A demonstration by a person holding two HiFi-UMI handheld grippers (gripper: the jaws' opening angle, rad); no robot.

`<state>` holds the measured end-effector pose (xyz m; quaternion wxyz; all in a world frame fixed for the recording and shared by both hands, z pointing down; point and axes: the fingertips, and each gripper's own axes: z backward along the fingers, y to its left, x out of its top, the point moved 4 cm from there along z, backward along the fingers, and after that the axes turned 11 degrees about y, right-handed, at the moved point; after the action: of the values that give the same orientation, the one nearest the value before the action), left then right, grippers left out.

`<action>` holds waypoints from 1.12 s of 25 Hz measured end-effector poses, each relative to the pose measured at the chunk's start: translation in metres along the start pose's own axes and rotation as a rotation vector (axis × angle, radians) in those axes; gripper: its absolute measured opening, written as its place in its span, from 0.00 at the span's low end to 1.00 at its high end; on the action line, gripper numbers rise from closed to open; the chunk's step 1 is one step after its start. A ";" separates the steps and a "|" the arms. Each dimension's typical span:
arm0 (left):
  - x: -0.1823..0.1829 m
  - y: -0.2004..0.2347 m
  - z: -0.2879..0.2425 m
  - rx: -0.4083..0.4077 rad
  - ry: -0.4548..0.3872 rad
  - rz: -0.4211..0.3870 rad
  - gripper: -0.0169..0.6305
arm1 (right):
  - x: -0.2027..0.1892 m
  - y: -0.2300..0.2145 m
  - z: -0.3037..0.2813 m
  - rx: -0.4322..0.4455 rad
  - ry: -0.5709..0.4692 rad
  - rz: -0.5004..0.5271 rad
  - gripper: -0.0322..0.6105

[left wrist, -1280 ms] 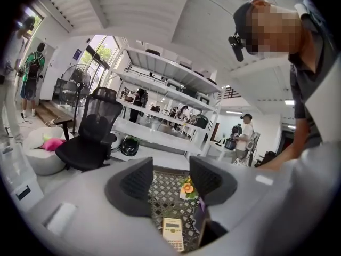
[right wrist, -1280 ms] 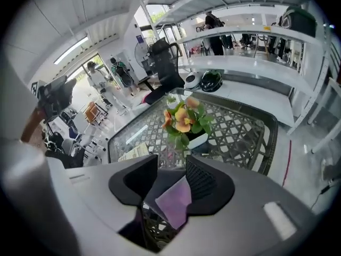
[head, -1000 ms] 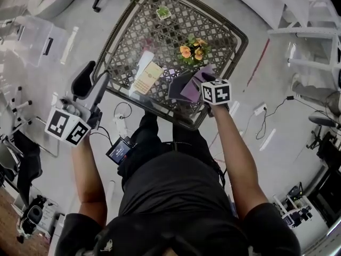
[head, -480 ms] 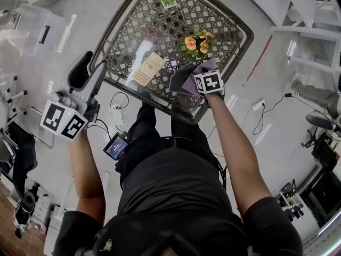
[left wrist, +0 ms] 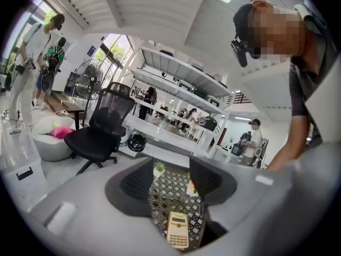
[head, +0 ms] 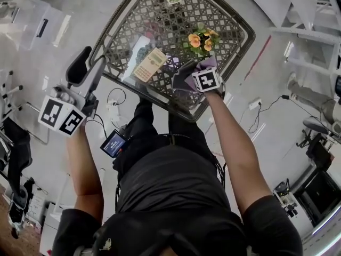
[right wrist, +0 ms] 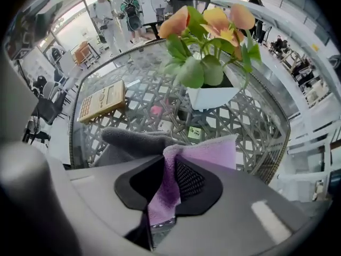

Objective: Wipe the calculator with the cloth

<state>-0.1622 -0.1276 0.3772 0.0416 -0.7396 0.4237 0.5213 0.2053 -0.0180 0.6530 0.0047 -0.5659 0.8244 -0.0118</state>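
The right tongs [right wrist: 169,185], centre frame, have just been closing and pinch a fold of the purple cloth [right wrist: 210,151] near the worktop's [head: 160,25] lower edge. The left tongs [left wrist: 170,183] hang wide and empty at left. The calculator [head: 149,64] lies just upper left of the cloth. This looks like pick-up; the next move would be to lift and carry left, clear of the flower pot [head: 201,40].

A pale yellow rectangular plastic calculator [right wrist: 101,100] lies at ten o'clock of the soft lilac-and-grey cloth [right wrist: 208,151] in the right gripper view. The cloth is lilac on one part and dark grey on another. The glass-topped table [head: 157,25] shows a dark brown woven lattice. At twelve o'clock of the cloth, a small potted plant [right wrist: 205,68] has orange blooms and green leaves in a white pot.
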 end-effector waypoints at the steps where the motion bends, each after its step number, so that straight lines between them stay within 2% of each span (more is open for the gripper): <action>1: 0.001 0.001 0.001 0.001 -0.002 0.002 0.39 | 0.002 0.001 0.002 0.003 -0.004 -0.003 0.14; 10: -0.013 0.023 0.027 0.022 -0.031 0.025 0.39 | 0.031 0.044 0.033 0.044 -0.107 -0.006 0.12; 19: -0.020 0.036 0.042 0.062 -0.053 0.052 0.39 | 0.091 0.084 0.062 0.102 -0.225 0.050 0.12; 28: -0.031 0.047 0.058 0.085 -0.056 0.075 0.38 | 0.149 0.129 0.041 0.129 -0.220 0.142 0.12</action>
<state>-0.2395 -0.1103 0.3934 0.0653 -0.7058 0.4718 0.5244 0.0327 -0.1111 0.6094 0.1323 -0.5025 0.8544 -0.0022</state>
